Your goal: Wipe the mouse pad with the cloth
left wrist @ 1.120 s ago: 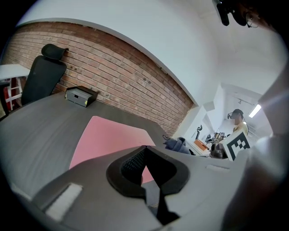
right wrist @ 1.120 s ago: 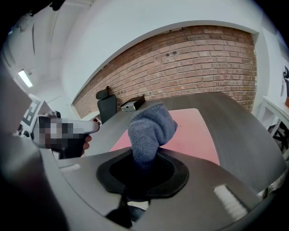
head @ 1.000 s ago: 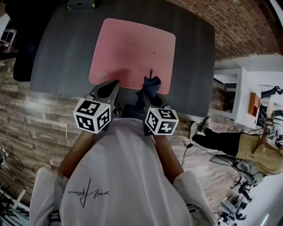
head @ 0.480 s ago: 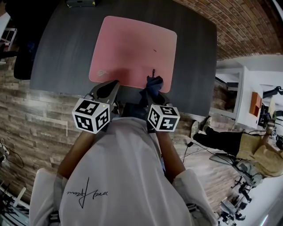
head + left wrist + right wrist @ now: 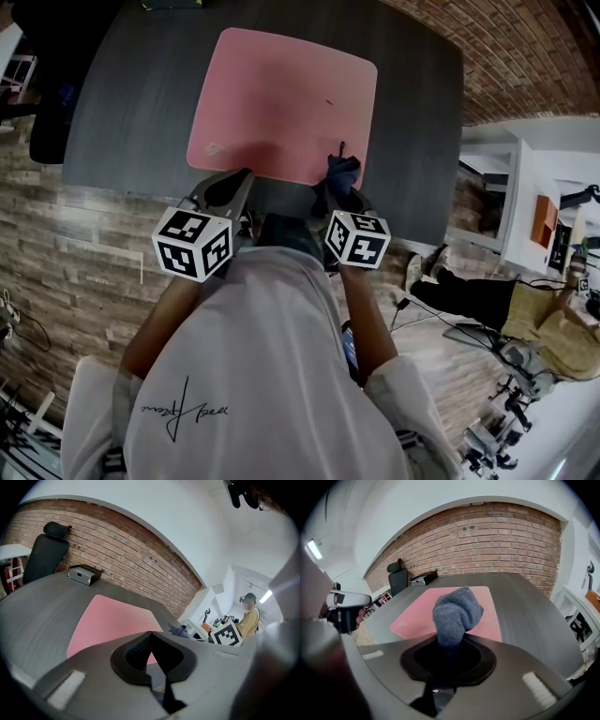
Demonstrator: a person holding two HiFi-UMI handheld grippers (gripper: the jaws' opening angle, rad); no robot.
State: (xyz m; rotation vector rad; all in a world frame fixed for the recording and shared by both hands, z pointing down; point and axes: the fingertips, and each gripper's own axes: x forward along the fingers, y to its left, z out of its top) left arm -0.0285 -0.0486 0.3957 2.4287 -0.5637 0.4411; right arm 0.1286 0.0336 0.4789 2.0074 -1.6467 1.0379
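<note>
The right gripper [image 5: 451, 639] has its jaws closed on the cloth [image 5: 457, 609], a blue-grey bunch that stands up out of the jaw tips; the left gripper [image 5: 150, 633] has its jaws pressed together at the tips with nothing between them. Both are held at the near side of the table [image 5: 131, 103]; the left one's tips are at the near edge of the mouse pad [image 5: 281, 94], toward its left corner, and the right one is well to its right. The cloth sits over that same near edge, close to the pad's right corner; whether it touches the pad cannot be told. The mouse pad is pink and lies flat in the middle of the dark table; a small dark mark [image 5: 329, 101] shows on its right part. A black box [image 5: 83, 574] rests at the table's far edge; an office chair [image 5: 44, 550] stands beyond the far left corner; a brick wall [image 5: 511, 536] runs behind. A person in a yellowish top [image 5: 548, 328] is off to the right, over the wooden floor [image 5: 75, 244].
</note>
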